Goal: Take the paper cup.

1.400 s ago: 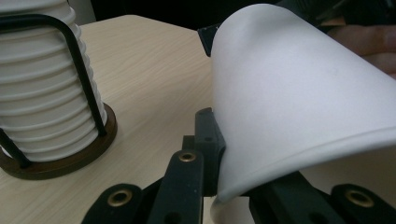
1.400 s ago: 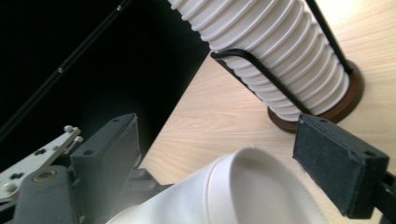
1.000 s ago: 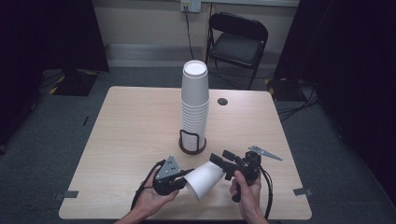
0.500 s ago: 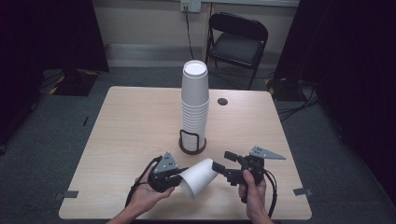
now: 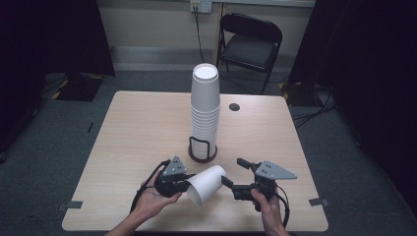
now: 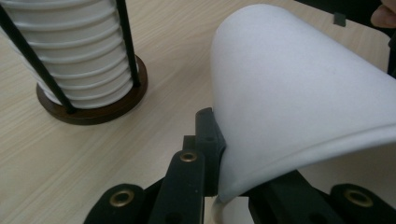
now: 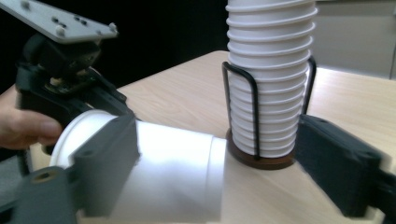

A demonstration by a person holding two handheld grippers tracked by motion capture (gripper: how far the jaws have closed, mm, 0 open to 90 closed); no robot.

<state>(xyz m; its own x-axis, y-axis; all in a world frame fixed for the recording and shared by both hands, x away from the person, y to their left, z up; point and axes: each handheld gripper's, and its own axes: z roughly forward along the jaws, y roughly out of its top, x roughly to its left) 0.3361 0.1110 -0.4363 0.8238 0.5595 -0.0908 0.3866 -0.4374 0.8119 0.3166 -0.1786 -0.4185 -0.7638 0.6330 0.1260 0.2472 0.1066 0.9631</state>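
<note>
A white paper cup (image 5: 206, 184) lies on its side near the table's front edge. My left gripper (image 5: 183, 186) is shut on the cup's wall at the rim; in the left gripper view the jaws (image 6: 219, 184) pinch the cup (image 6: 303, 102) there. My right gripper (image 5: 234, 172) stands open just right of the cup's narrow end. In the right gripper view the cup (image 7: 173, 172) lies beside its left jaw, the right jaw stands far off, and the gripper's midpoint (image 7: 224, 175) falls at the cup's base. A tall stack of white cups (image 5: 205, 108) stands in a black wire holder (image 5: 202, 150).
The stack (image 6: 74, 56) (image 7: 271, 84) rises close behind both grippers. A small dark round disc (image 5: 234, 106) lies on the wooden table (image 5: 137, 128) behind the stack. A black folding chair (image 5: 251, 44) stands beyond the far edge. Bare tabletop stretches to the left and back.
My right gripper has rolled so its grey plate lies flatter, and its jaws have drawn a little to the right of the cup. The left hand and the cup have stayed put.
</note>
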